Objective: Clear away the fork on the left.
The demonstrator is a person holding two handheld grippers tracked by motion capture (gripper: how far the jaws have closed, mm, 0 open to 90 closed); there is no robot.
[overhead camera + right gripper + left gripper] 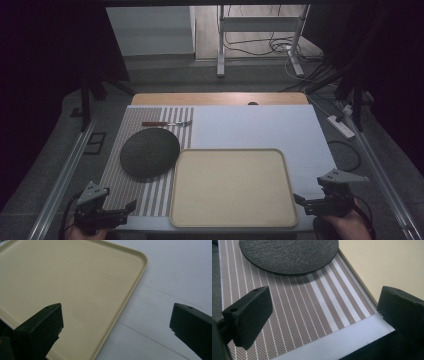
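Note:
A dark round plate (pixel 149 153) (pixel 289 253) lies on a striped placemat (pixel 120 187) (pixel 312 312) at the left of the table. Beyond it on the mat lies a fork (pixel 166 123) with a reddish-brown handle. A beige tray (pixel 232 220) (pixel 75 290) sits empty at the front centre. My left gripper (pixel 125 210) (pixel 324 312) hovers open over the mat's near corner, nothing between its jaws. At the front right, my right gripper (pixel 298 201) (pixel 117 325) stands open over the tray's right rim, holding nothing.
A white sheet (pixel 260 127) covers the table right of the mat. A wooden strip (pixel 220 98) runs along the far edge. Metal rails flank the table, and a stand (pixel 260 30) with cables is on the floor behind.

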